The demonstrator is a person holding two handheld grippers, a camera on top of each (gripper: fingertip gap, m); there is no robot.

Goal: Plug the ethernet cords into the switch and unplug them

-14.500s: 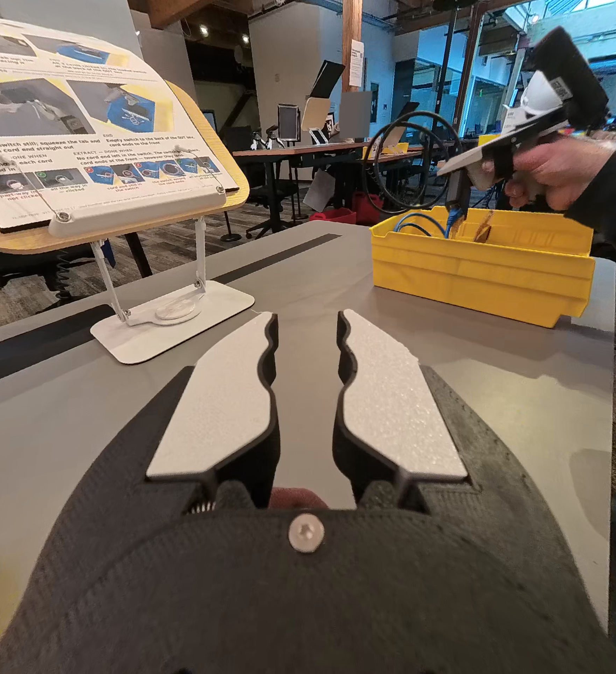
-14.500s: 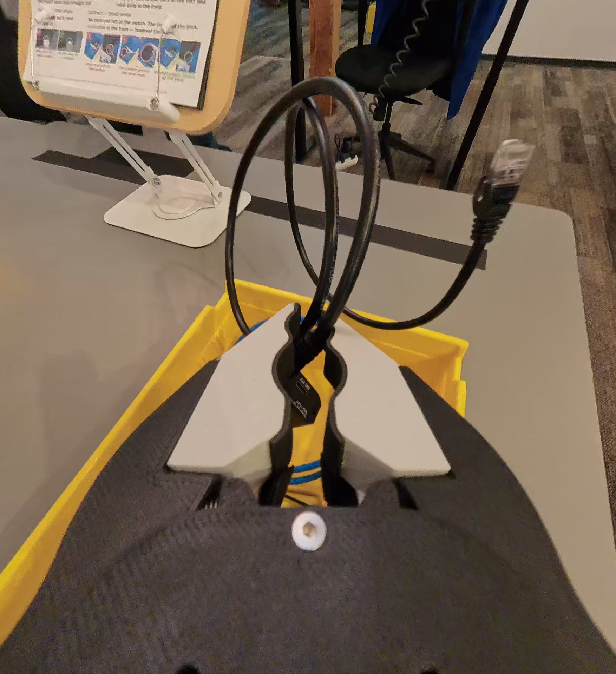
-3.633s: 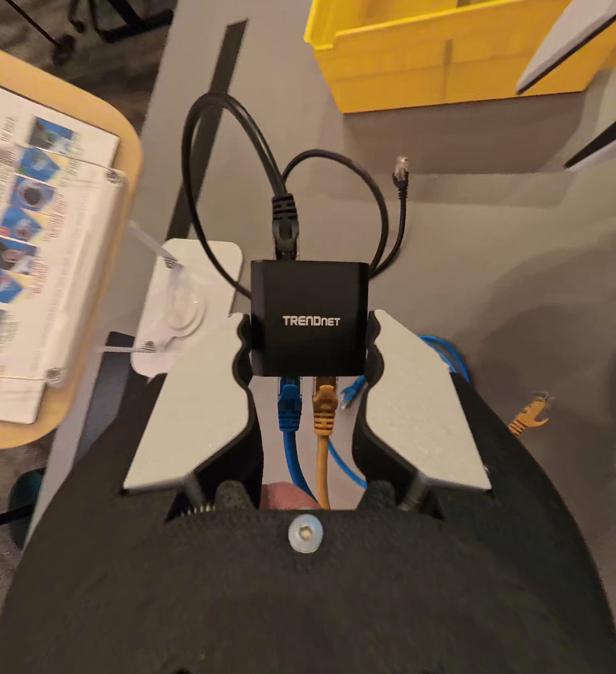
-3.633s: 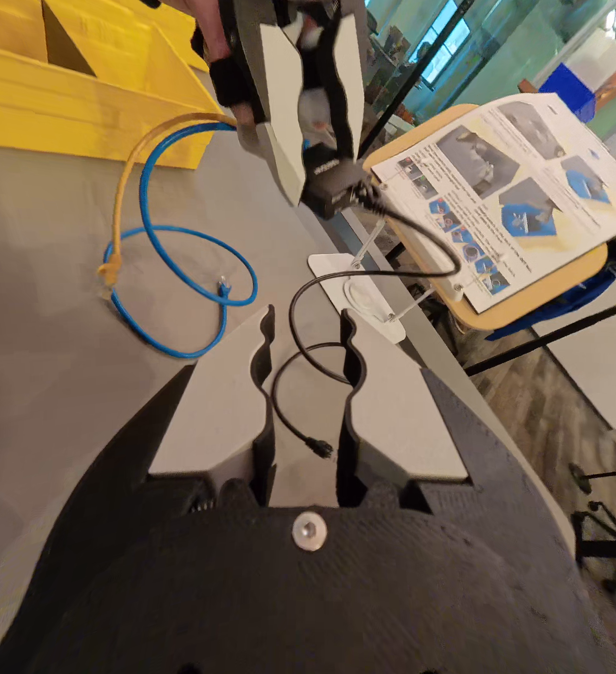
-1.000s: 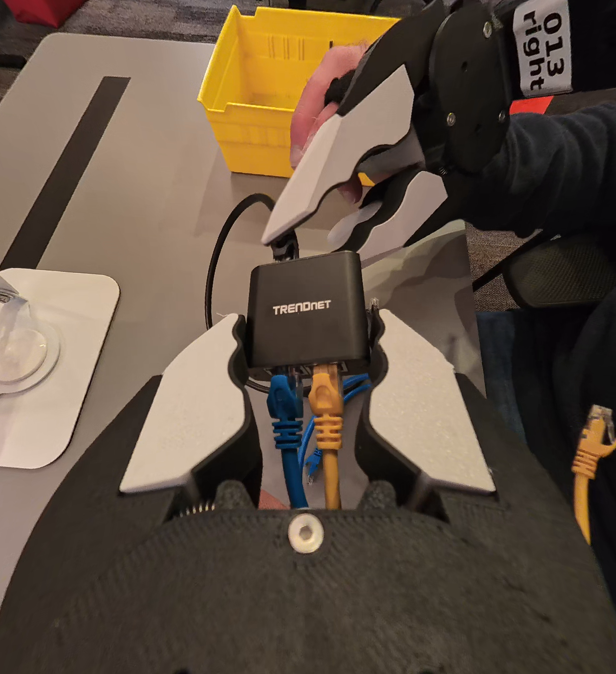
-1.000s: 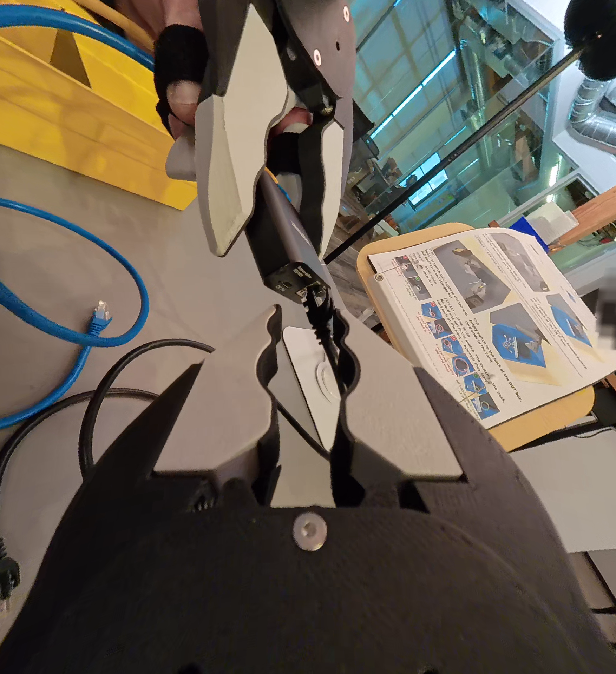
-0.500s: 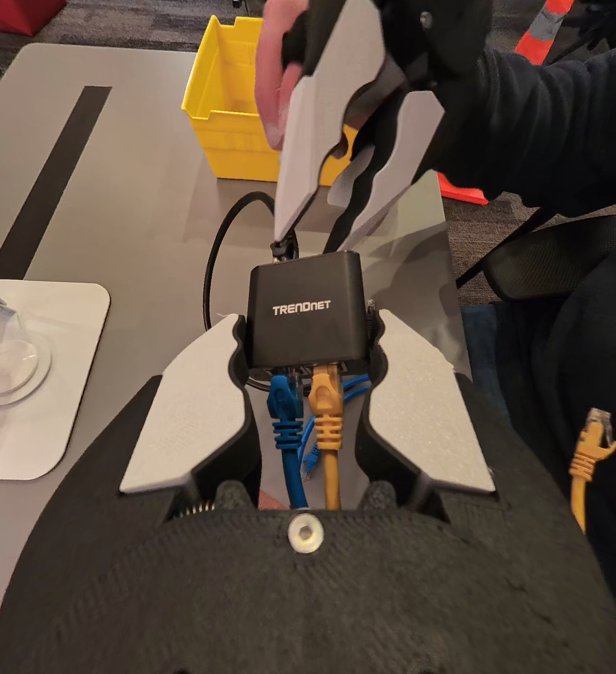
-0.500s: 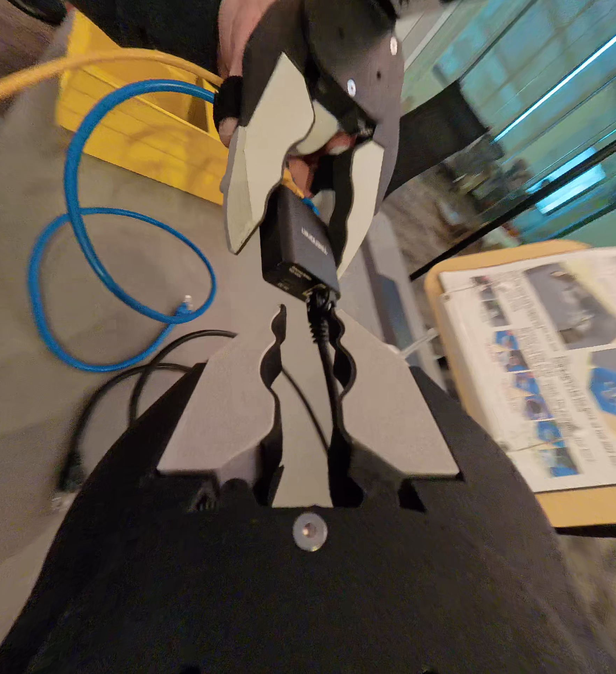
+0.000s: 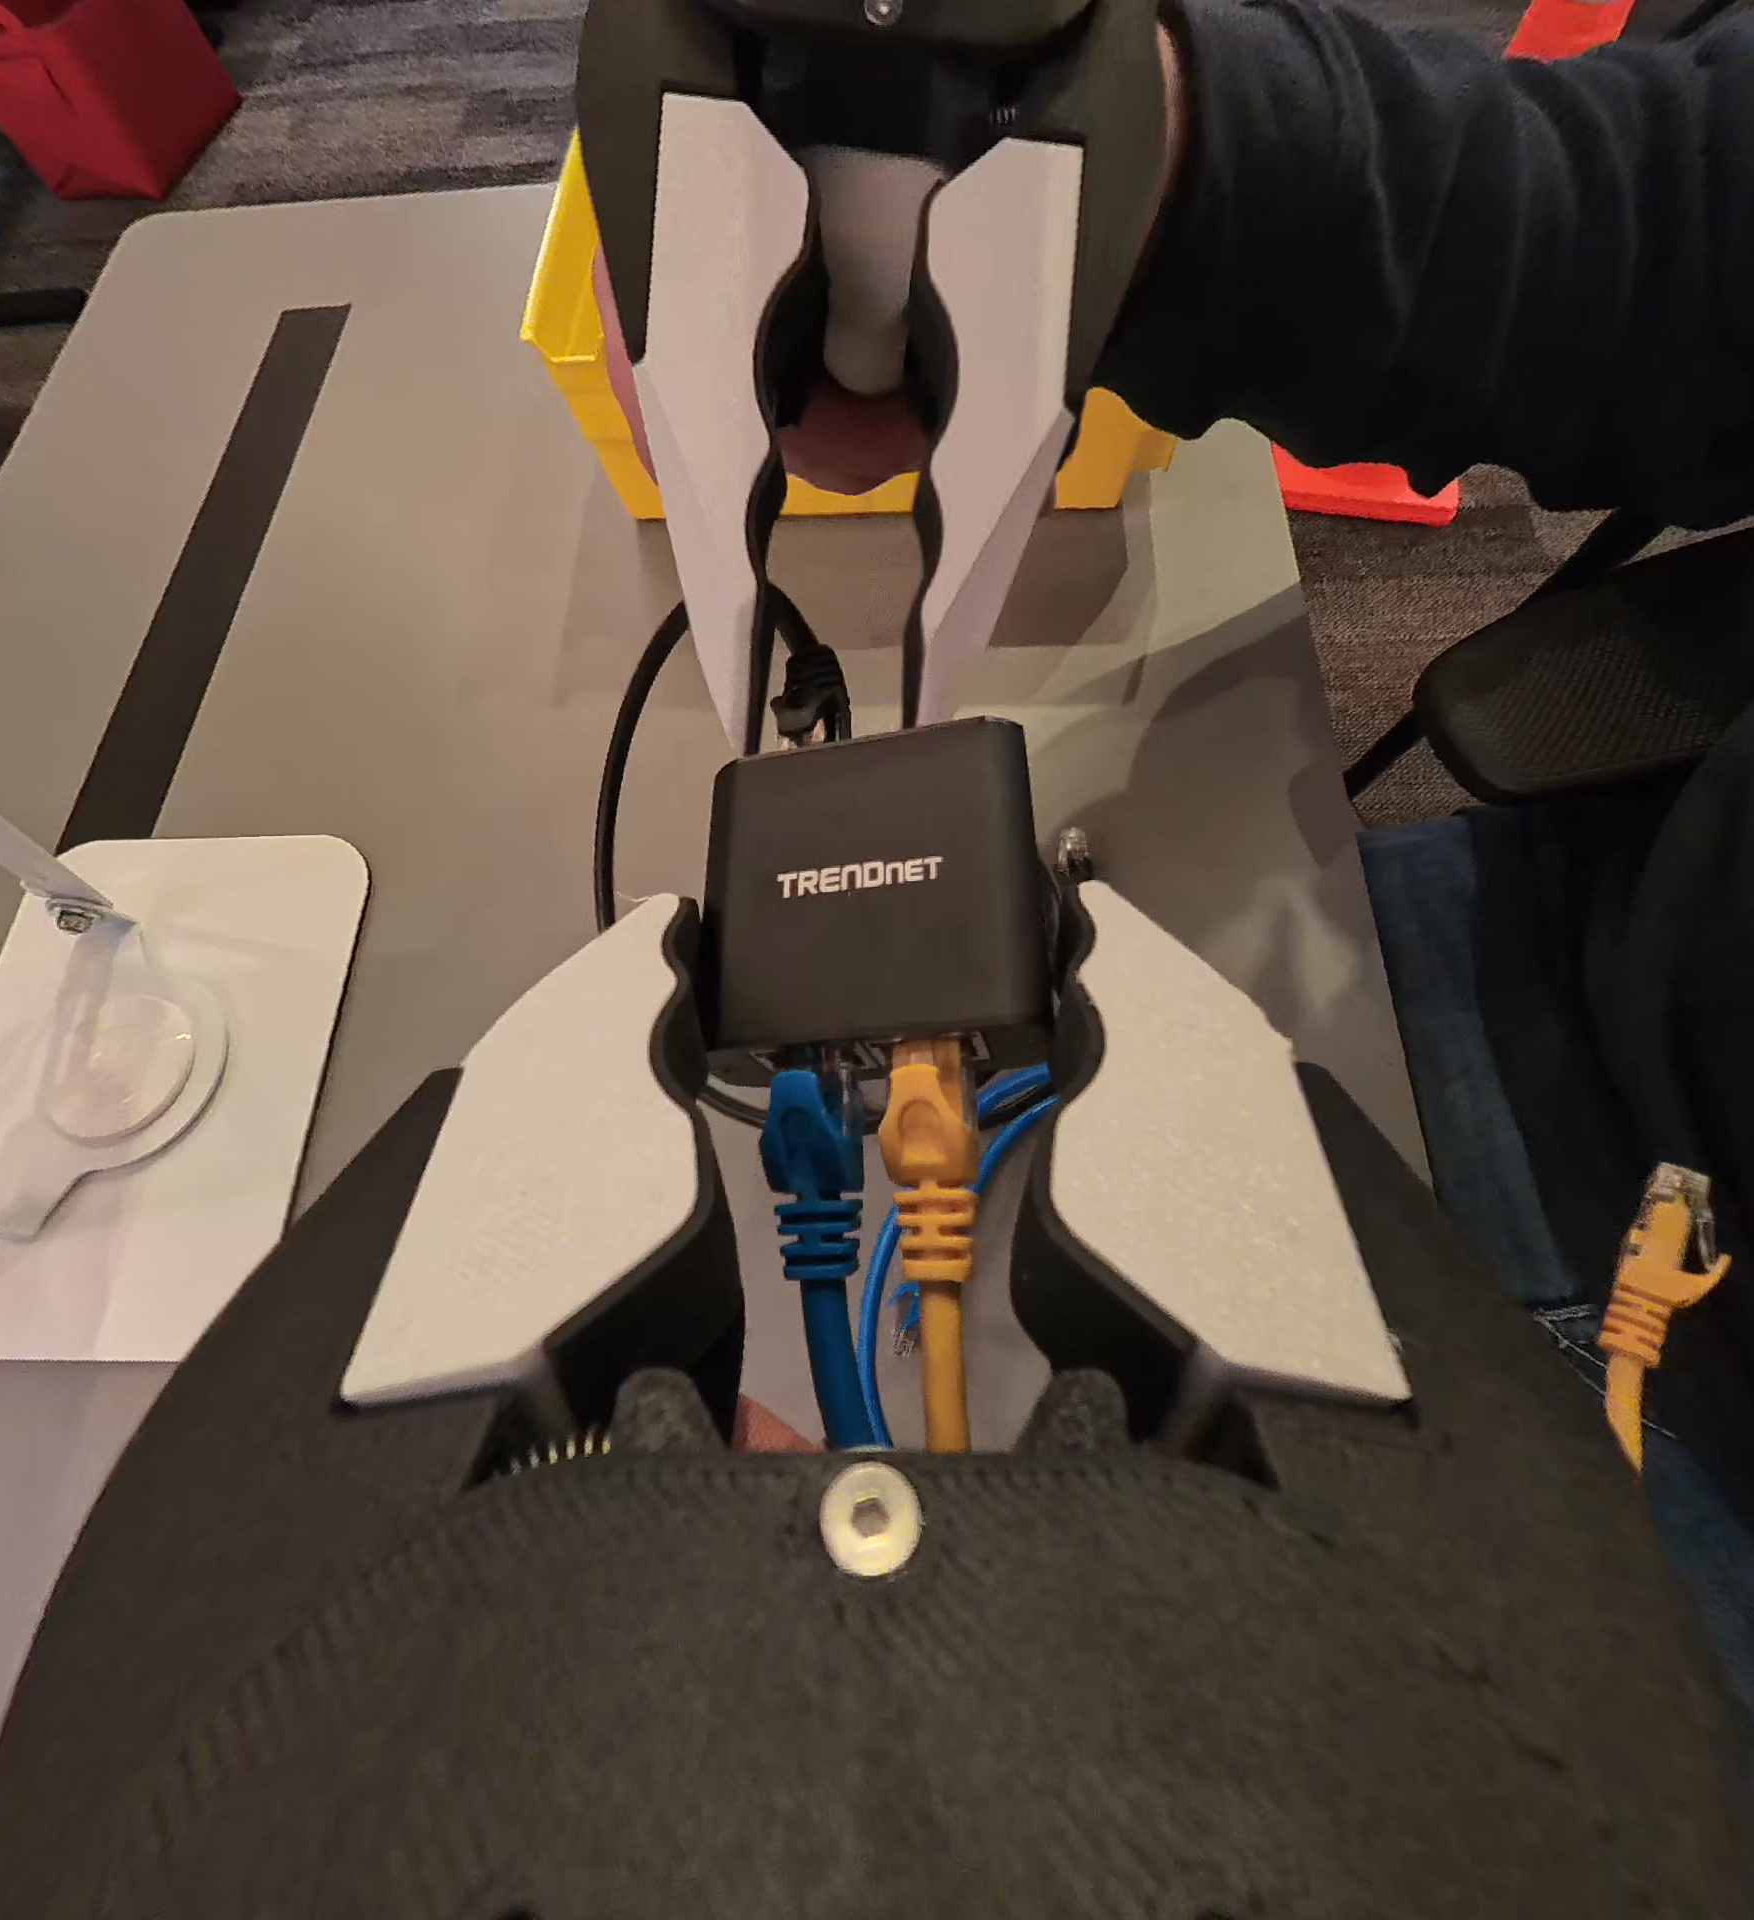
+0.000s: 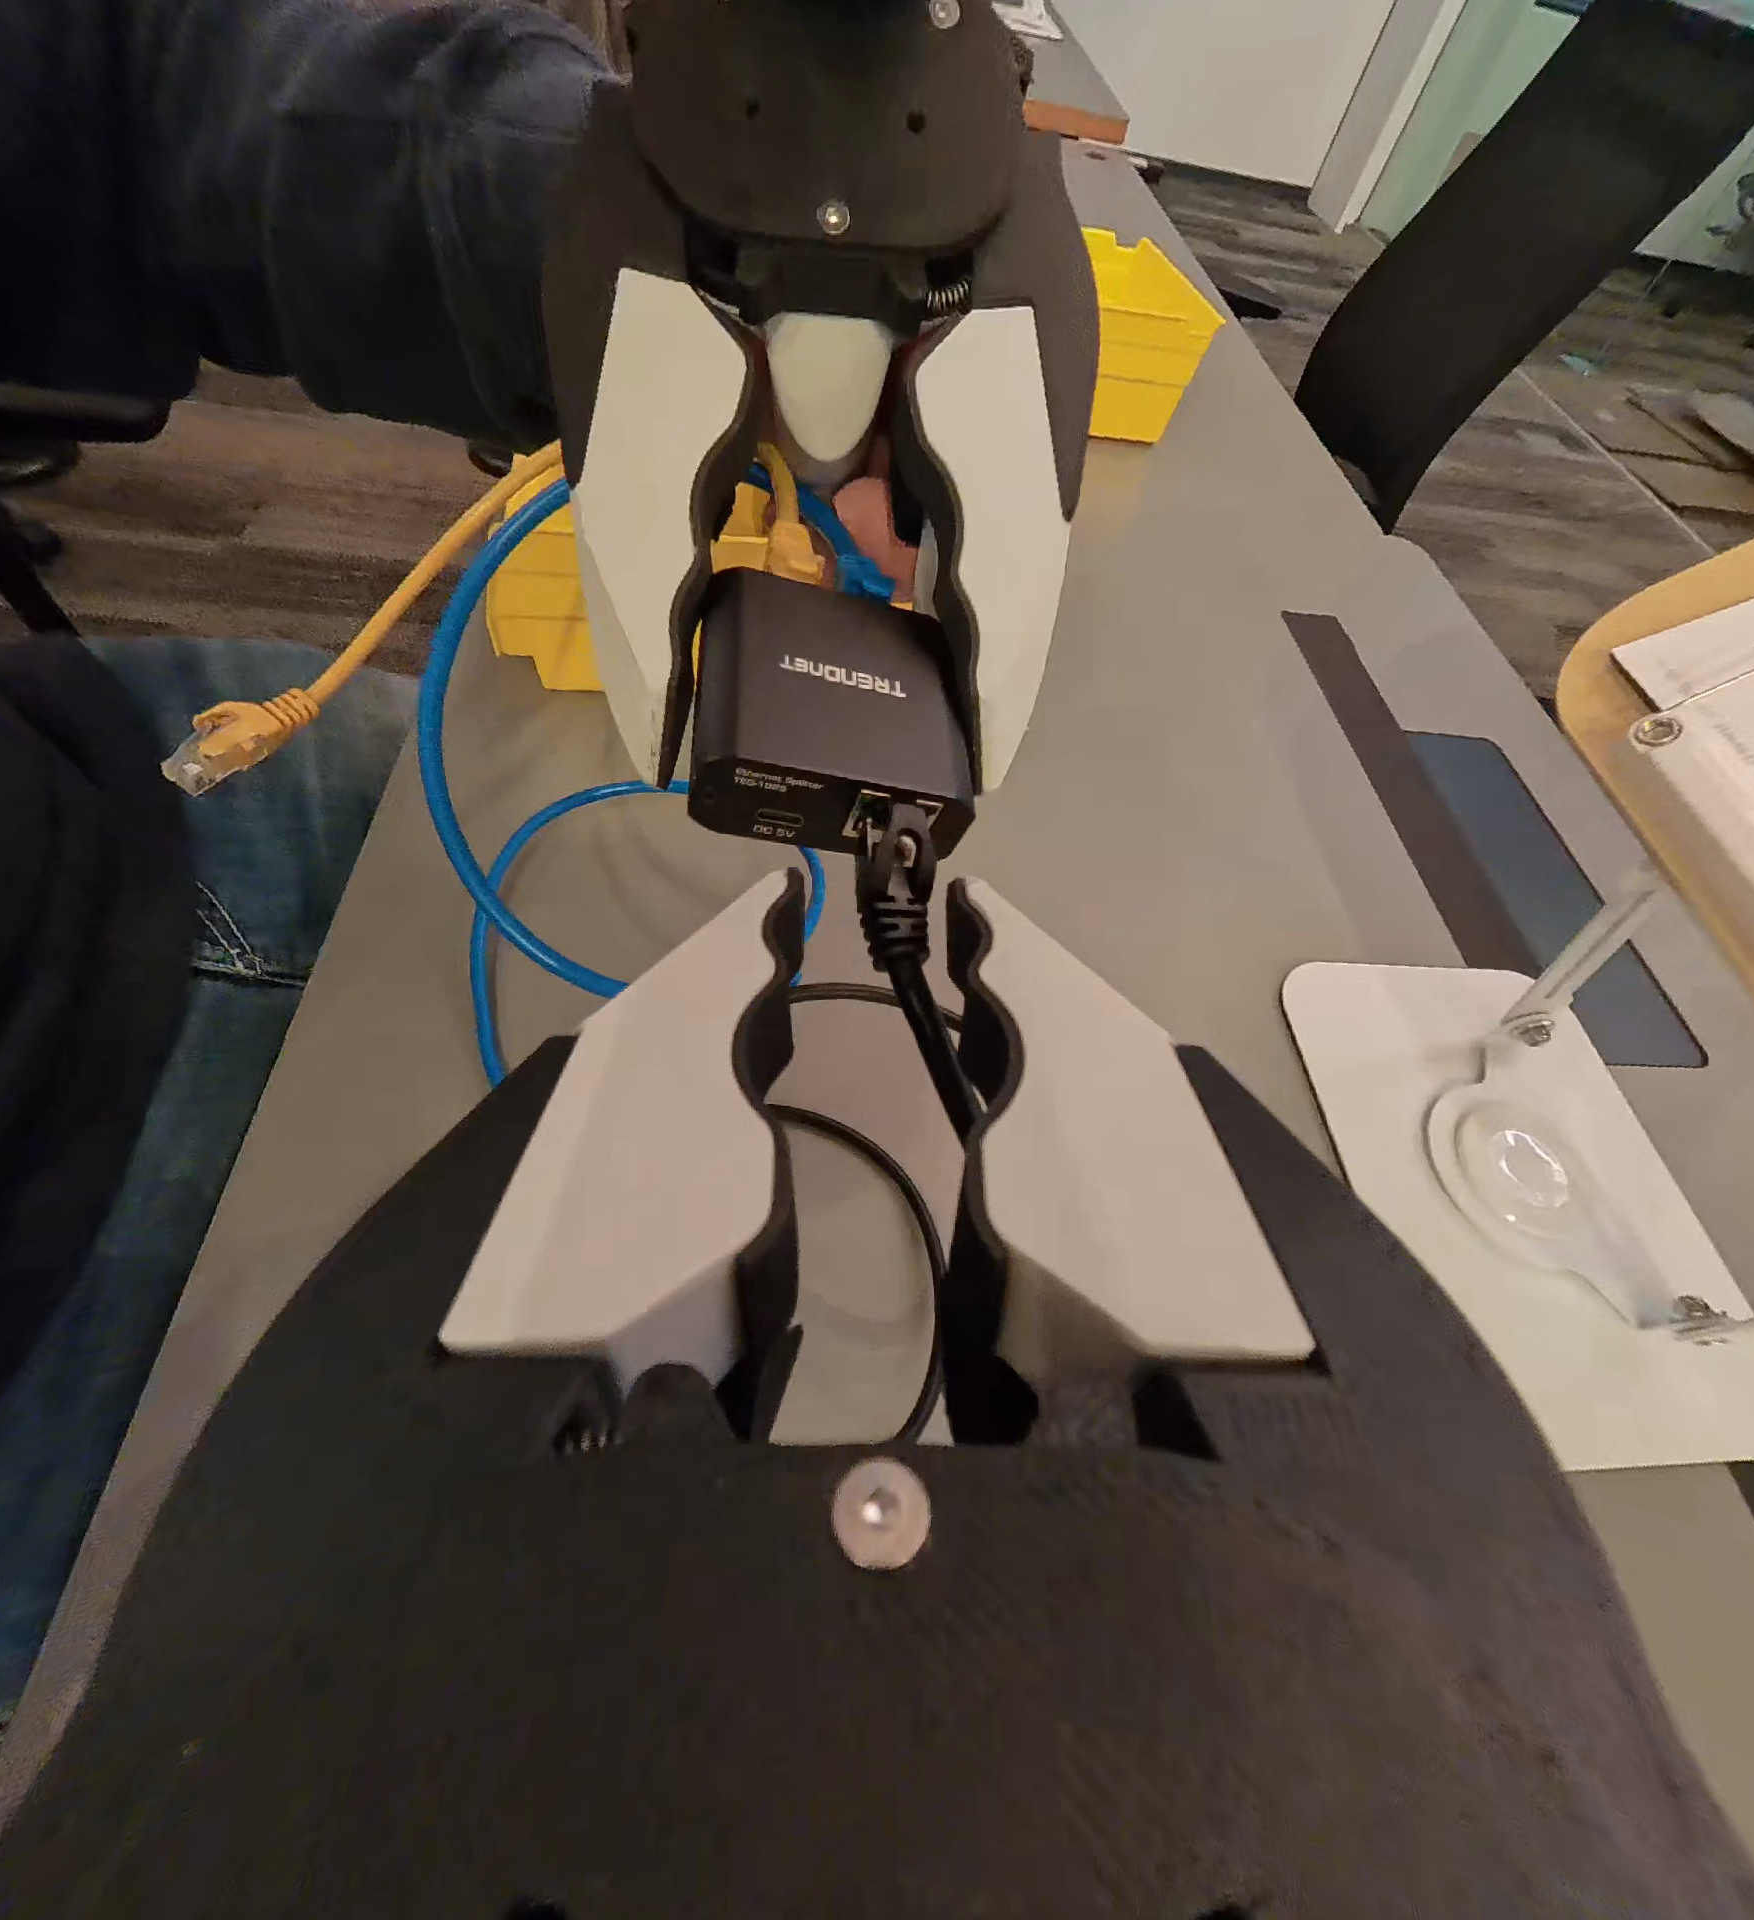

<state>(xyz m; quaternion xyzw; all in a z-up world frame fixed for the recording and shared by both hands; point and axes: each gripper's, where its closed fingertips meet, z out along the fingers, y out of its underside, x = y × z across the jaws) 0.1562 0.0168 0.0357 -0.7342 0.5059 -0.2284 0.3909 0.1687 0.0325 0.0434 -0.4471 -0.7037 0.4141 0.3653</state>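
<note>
My left gripper (image 9: 873, 914) is shut on the black switch (image 9: 868, 883) and holds it above the grey table (image 9: 437, 623). A blue cord (image 9: 811, 1153) and an orange cord (image 9: 925, 1143) are plugged into its near side. A black cord (image 9: 811, 691) is plugged into its far side. My right gripper (image 10: 873, 894) is open and faces the switch (image 10: 826, 717). Its fingers stand on either side of the black cord's plug (image 10: 894, 894), apart from the switch. The right gripper also shows in the left wrist view (image 9: 831, 717), and the left gripper in the right wrist view (image 10: 826, 779).
A yellow bin (image 9: 582, 343) stands on the table behind the right gripper. The white base of a document stand (image 9: 125, 1091) lies at the left. The orange cord's loose end (image 10: 218, 743) hangs off the table by a person's leg. The blue cord loops (image 10: 457, 790) on the table. The tips of both grippers are at nearly the same place.
My right gripper has swung round to face the switch straight on, with its fingers lined up on either side of the black plug. My left gripper still holds the switch.
</note>
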